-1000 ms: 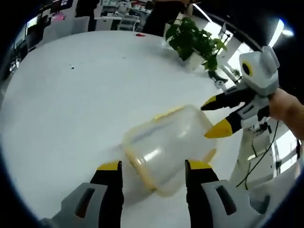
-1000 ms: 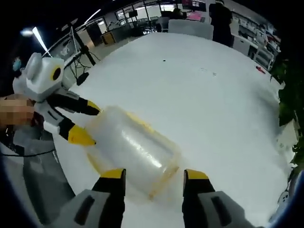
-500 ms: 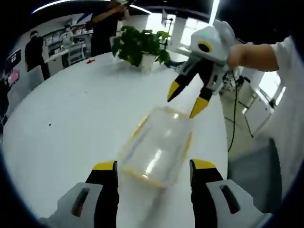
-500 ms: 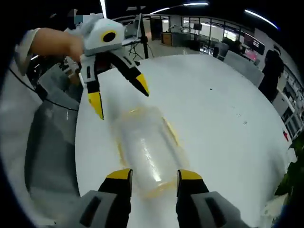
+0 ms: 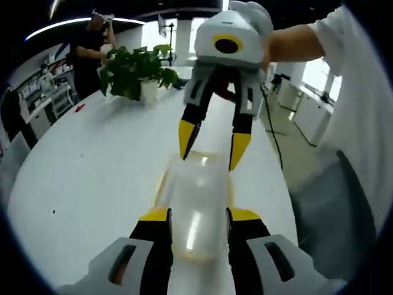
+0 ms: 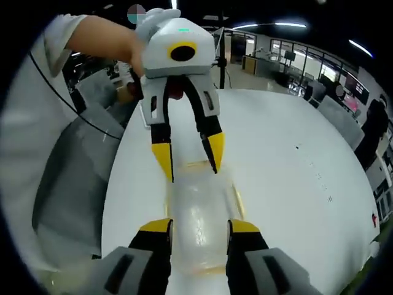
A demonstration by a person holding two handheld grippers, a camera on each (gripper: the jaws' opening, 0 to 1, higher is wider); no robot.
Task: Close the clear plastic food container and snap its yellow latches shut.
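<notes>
- Seemingly early on, in the left gripper view: the clear plastic food container with yellow trim (image 5: 198, 212) lies on the white round table (image 5: 92, 178), its lid apparently on, latches too blurred to judge. The left gripper (image 5: 196, 216) points along the table, its jaws parted and flanking the container's near end; contact unclear. The right gripper (image 5: 212, 146) faces it, jaws spread over the far end.
- Likewise in the right gripper view: the container (image 6: 198, 218) lies between the right gripper (image 6: 199, 226), whose parted jaws bracket it, and the left gripper (image 6: 189, 157) angled down opposite.

No text, label, brand or number can be read on anything here.
</notes>
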